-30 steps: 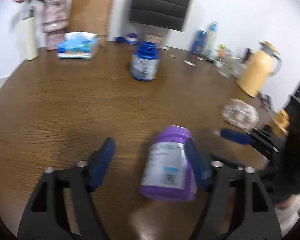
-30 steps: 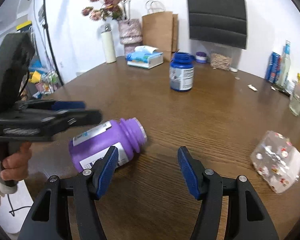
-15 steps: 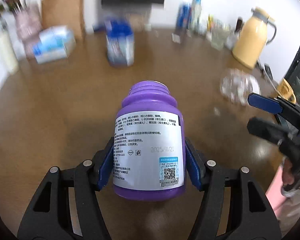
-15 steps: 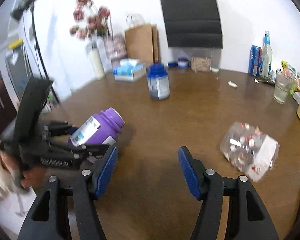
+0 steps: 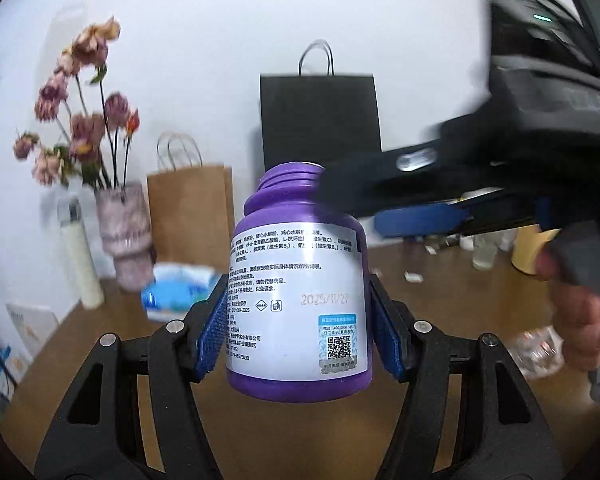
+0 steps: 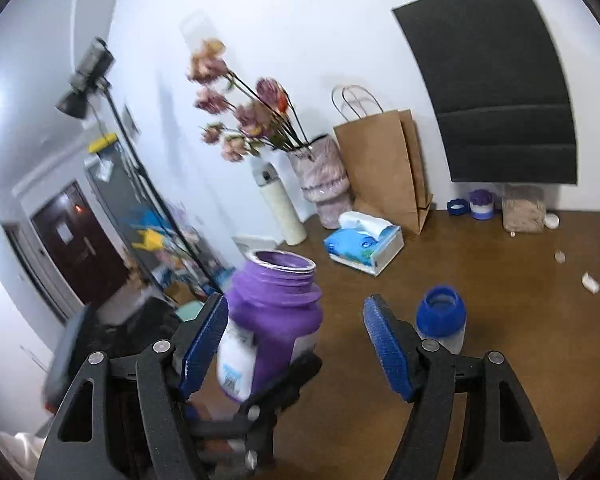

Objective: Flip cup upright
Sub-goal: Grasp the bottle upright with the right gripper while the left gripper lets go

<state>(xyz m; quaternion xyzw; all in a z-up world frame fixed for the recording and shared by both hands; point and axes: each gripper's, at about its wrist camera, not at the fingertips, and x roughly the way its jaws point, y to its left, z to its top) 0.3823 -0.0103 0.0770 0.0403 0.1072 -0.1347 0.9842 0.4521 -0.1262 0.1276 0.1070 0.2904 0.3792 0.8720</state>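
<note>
Between your left gripper's jaws, the purple plastic bottle with the white printed label hides the wooden table straight ahead of them, and its open mouth cannot be seen from that wrist. Above and right of those jaws, your right gripper is a dark smear that covers the bottle's right shoulder. Beyond it, the small bottles and the yellow object are too blurred to identify.

From the right wrist, the right gripper's left jaw covers part of the label, which is too blurred to read there. Its right jaw hides the lower body of the blue-necked clear bottle.
</note>
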